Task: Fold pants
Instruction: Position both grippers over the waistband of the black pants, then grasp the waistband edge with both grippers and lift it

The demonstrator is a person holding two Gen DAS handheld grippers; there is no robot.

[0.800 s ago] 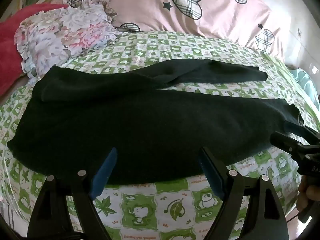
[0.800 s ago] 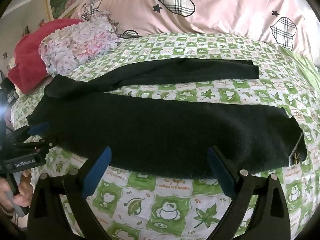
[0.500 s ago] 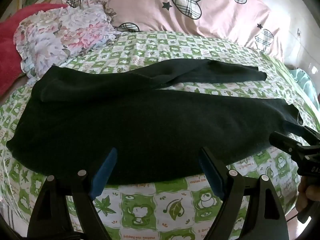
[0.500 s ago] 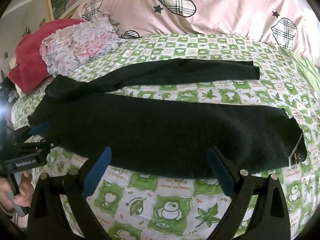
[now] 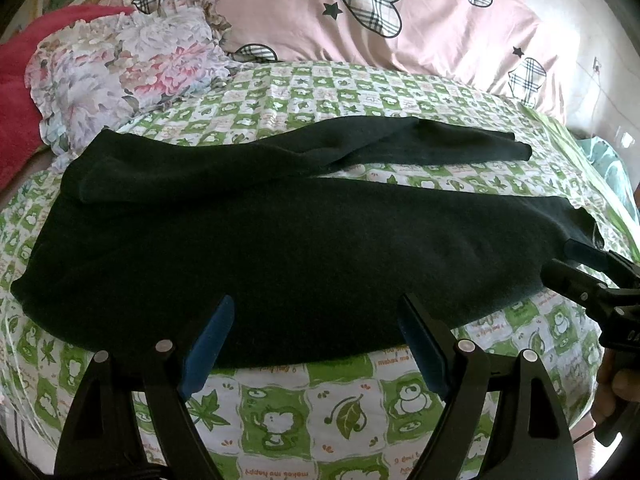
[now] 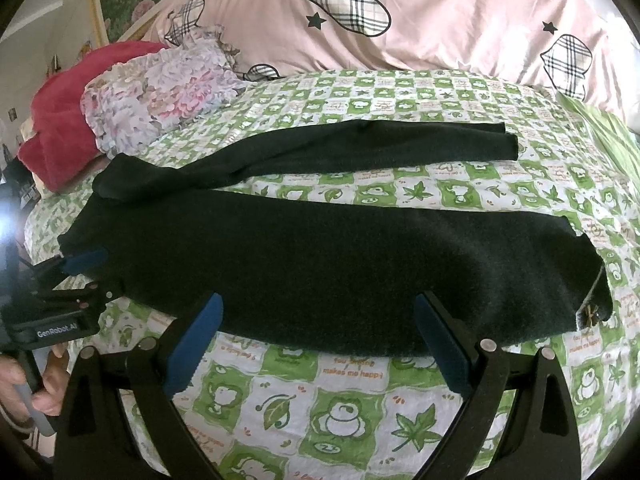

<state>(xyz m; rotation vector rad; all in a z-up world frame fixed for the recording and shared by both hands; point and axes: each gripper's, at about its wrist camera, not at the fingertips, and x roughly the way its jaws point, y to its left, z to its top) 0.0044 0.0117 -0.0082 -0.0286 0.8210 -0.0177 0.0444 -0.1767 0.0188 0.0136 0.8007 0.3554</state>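
My left gripper [image 5: 316,344] has its jaws spread wide with nothing between them; the blue pads [image 5: 208,344] hang just above the near hem of the dark pants [image 5: 280,252], and I cannot tell whether the tips brush the cloth. My right gripper [image 6: 320,344] stands just as wide and empty, poised over that same near edge further toward the waistband end of the pants [image 6: 340,268]. From the left camera I see the right gripper [image 5: 576,264] at the pants' far right end, its fingers reaching in beside the cloth there, with a hand [image 5: 616,392] wrapped around its handle. From the right camera the left gripper [image 6: 76,276] sits at the pants' left end, one blue pad lying against the fabric edge, a hand [image 6: 36,384] below it. Its body carries white lettering reading "GenRobot.AI". The pants lie flat across the green-and-white checked bedsheet [image 6: 360,412], one leg nearest me, the other angled away behind it. The sheet squares beside the pants' near edge carry print; one reads "makes me happy". Behind the pants sit a floral pillow [image 6: 160,92], a red blanket [image 6: 60,120] and a pink quilt [image 6: 440,12] with plaid hearts.
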